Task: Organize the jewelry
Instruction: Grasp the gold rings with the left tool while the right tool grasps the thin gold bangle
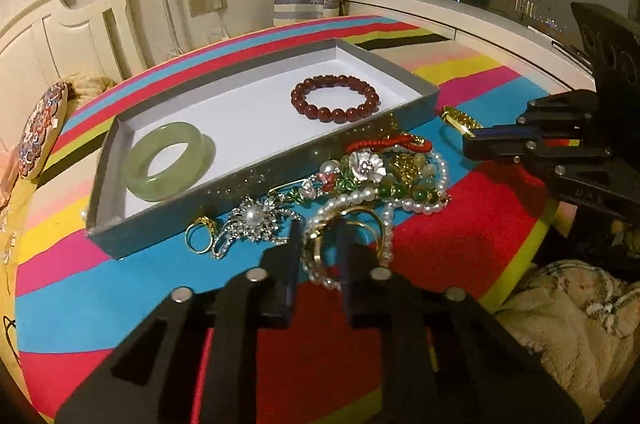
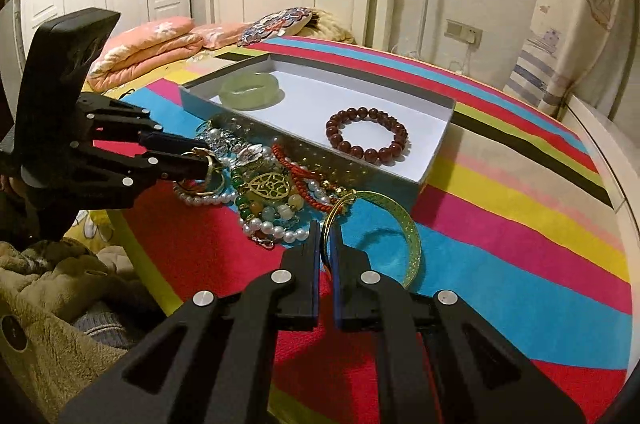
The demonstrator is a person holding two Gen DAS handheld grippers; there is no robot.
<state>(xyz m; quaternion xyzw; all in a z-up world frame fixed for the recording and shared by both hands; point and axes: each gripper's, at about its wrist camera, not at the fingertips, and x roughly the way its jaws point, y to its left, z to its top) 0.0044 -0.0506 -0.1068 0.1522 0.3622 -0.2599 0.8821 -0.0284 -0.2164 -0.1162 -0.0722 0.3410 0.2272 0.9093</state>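
Note:
A grey tray (image 1: pixel 256 180) (image 2: pixel 440 144) on the striped cloth holds a green jade bangle (image 1: pixel 168 160) (image 2: pixel 250 90) and a red bead bracelet (image 1: pixel 335 98) (image 2: pixel 366 134). In front of it lies a tangled jewelry pile (image 1: pixel 372 180) (image 2: pixel 272 184) of pearls, brooches, red cord and gold pieces. My left gripper (image 1: pixel 320 230) (image 2: pixel 206 160) is shut on a thin gold bangle (image 1: pixel 382 224) (image 2: pixel 218 176) at the pile's near edge, among pearl strands. My right gripper (image 2: pixel 325 236) (image 1: pixel 470 138) is shut on the rim of a wide gold bangle (image 2: pixel 414 244) (image 1: pixel 460 118) beside the pile.
A gold ring (image 1: pixel 200 232) and a pearl brooch (image 1: pixel 252 220) lie by the tray's front wall. A round embroidered cushion (image 1: pixel 40 132) (image 2: pixel 280 20) and a folded pink quilt (image 2: pixel 152 48) lie beyond the tray. A beige blanket (image 1: pixel 568 312) (image 2: pixel 52 296) lies off the cloth's near edge.

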